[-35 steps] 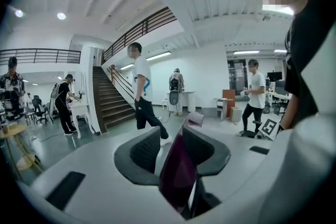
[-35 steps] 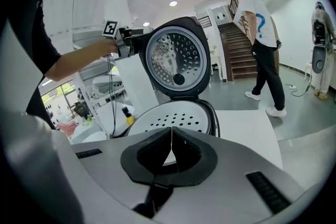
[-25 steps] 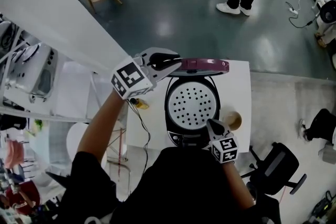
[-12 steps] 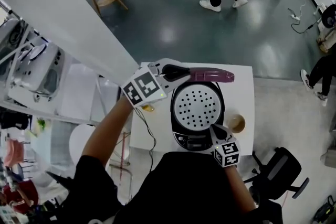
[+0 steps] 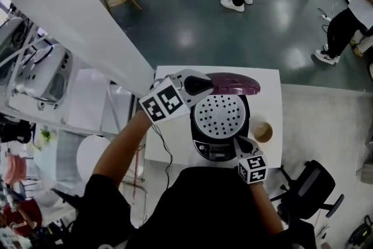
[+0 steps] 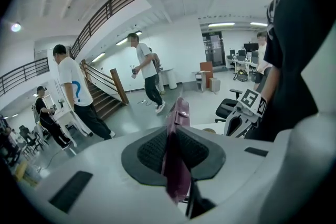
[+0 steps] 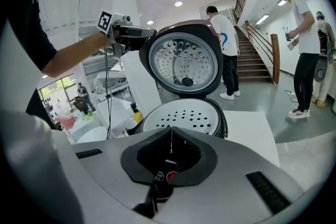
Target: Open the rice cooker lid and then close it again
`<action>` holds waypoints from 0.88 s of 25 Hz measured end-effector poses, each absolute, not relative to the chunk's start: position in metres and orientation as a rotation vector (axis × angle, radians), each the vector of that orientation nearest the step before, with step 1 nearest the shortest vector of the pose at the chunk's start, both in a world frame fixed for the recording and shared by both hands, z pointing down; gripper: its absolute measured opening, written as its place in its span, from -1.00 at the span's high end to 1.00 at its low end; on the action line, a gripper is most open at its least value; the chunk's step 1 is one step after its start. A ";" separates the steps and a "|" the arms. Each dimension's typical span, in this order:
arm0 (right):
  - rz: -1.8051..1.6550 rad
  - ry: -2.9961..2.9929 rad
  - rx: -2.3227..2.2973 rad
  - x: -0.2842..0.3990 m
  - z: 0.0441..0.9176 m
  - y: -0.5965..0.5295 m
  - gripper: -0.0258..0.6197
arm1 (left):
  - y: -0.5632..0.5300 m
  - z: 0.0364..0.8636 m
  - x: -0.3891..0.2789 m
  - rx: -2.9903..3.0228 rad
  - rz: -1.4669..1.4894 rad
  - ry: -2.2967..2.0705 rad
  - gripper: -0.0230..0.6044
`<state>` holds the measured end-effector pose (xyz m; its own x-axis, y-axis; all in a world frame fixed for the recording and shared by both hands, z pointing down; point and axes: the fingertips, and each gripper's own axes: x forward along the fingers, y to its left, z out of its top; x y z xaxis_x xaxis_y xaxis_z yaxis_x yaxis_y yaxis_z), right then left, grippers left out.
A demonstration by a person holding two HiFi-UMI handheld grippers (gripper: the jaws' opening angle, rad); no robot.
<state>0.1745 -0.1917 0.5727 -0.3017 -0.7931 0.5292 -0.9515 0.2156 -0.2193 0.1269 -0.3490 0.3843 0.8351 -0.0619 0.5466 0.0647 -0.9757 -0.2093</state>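
The rice cooker (image 5: 218,146) stands on a white table, and a perforated white tray (image 5: 220,115) covers its pot. Its purple lid (image 5: 238,83) is raised on the rear hinge and shows its round inner plate (image 7: 183,63) in the right gripper view. My left gripper (image 5: 207,84) is shut on the lid's left rim, and the purple edge (image 6: 180,113) runs between its pads. My right gripper (image 5: 238,139) is shut and empty, low at the cooker's front right, just above the control panel (image 7: 162,174).
A brown cup (image 5: 262,132) sits on the table (image 5: 271,99) to the right of the cooker. A yellow bottle (image 7: 135,113) and a cable (image 5: 161,147) are on the left side. An office chair (image 5: 309,183) stands at the right. People walk on the floor beyond.
My left gripper has come nearer and lower with the lid's rim, so the lid leans further over the pot. The right gripper has stayed in front of the cooker.
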 end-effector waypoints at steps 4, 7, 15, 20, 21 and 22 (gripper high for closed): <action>0.736 -2.201 1.627 0.168 0.573 -0.185 0.92 | -0.336 0.391 0.125 -2.798 -0.861 -0.017 0.78; 0.718 -2.234 1.612 0.161 0.570 -0.179 0.92 | -0.323 0.399 0.121 -2.808 -0.870 -0.040 0.77; 0.691 -2.268 1.599 0.150 0.566 -0.159 0.92 | -0.291 0.421 0.113 -2.790 -0.919 -0.069 0.77; 0.700 -2.275 1.615 0.147 0.568 -0.146 0.92 | -0.273 0.437 0.109 -2.764 -0.954 -0.089 0.77; 0.700 -2.274 1.617 0.147 0.568 -0.144 0.92 | -0.271 0.440 0.108 -2.764 -0.958 -0.085 0.77; 0.700 -2.273 1.618 0.147 0.568 -0.142 0.92 | -0.268 0.442 0.107 -2.762 -0.965 -0.079 0.77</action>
<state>0.1468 -0.1418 0.5677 -0.3434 -0.8097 0.4758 -0.9371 0.2618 -0.2308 0.1074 -0.2683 0.4423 0.7838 -0.0199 0.6207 0.1207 -0.9756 -0.1837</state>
